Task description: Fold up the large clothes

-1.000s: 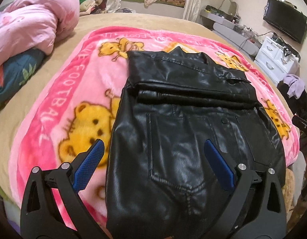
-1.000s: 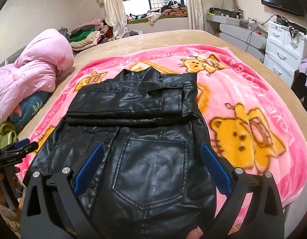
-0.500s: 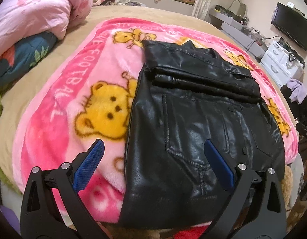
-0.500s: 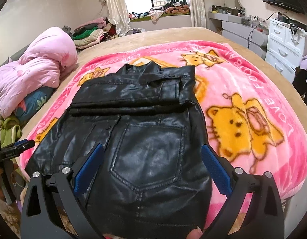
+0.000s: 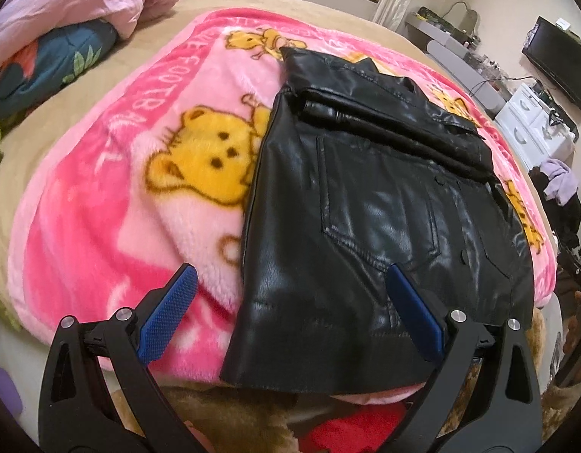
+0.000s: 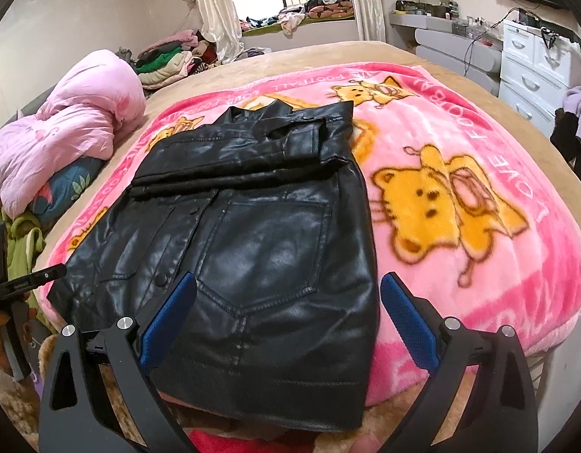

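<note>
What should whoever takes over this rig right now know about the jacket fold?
Left gripper: open, holding nothing, over the jacket's near-left hem corner.
Right gripper: open, empty, over the near-right hem.
Black leather jacket: flat on the pink cartoon blanket, hem hanging off the near bed edge.
Done: sleeves folded across the chest in a band below the collar.
Left: probably grip both hem corners and fold the bottom up towards the collar.

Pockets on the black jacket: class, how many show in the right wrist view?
2. One pocket sits central on the jacket, ahead of the right tongs; the other pocket on its left panel. Folded sleeves may hide more.
</note>
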A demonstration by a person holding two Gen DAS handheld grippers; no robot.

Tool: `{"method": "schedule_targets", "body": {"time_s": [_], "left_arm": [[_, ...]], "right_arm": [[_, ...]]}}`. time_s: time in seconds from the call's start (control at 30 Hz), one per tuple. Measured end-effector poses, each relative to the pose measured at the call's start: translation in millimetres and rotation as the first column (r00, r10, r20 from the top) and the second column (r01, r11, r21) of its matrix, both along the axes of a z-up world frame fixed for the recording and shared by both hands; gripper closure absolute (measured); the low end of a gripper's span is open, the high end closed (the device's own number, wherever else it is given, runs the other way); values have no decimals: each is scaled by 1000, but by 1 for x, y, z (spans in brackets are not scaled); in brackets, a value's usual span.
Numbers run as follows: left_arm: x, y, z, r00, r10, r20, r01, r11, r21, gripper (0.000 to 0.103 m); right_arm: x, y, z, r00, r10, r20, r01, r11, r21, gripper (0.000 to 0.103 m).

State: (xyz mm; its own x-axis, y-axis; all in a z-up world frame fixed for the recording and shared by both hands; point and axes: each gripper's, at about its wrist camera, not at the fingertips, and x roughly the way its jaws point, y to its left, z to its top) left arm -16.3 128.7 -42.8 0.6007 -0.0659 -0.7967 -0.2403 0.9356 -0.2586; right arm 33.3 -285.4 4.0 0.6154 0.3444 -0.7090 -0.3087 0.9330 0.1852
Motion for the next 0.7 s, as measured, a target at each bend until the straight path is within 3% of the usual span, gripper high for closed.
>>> {"method": "schedule_targets", "body": {"time_s": [0.37,0.43,0.57,0.7], "left_arm": [[-11,-2,-22,999,19,-39,-21,998,-57,11],[-13,-2,-25,999,22,-40,-24,998,-63,20],[-16,-1,-28,999,27,-31,-31,992,-120,50],[-17,-7,-24,999,21,-27,-23,995,-97,57]], "right_arm": [[-18,-24,-16,997,56,-51,-56,998,1,6],[-22,-27,-22,994,79,-71,-80,997,-11,6],[-25,-29,-35,987,115,-116,-115,993,9,6],[-22,-31,-51,979,122,-161,-121,992,15,7]]}}
